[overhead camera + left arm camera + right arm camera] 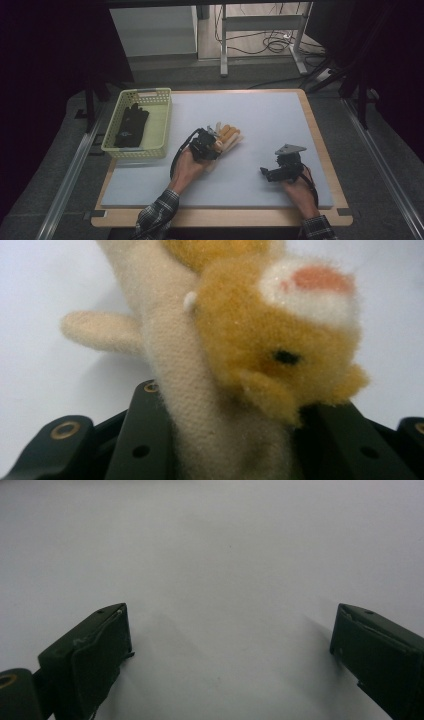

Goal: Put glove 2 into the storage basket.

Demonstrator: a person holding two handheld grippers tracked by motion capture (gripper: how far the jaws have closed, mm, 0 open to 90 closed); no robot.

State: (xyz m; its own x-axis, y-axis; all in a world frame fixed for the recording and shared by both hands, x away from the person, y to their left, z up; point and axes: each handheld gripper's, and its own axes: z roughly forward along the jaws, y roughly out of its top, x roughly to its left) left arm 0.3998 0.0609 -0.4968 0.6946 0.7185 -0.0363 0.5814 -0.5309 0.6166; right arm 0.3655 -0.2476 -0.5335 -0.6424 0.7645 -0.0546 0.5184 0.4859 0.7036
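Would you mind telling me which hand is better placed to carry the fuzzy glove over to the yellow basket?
Left. The left tool is shut on the fuzzy glove and is nearer the yellow basket. The right tool is open over the bare mat.

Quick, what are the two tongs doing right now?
Left tongs: shut on the fuzzy glove.
Right tongs: open, holding nothing, over the white mat.

The left claw (235,440) clamps a cream and orange plush glove (240,355) above the white mat (45,365).
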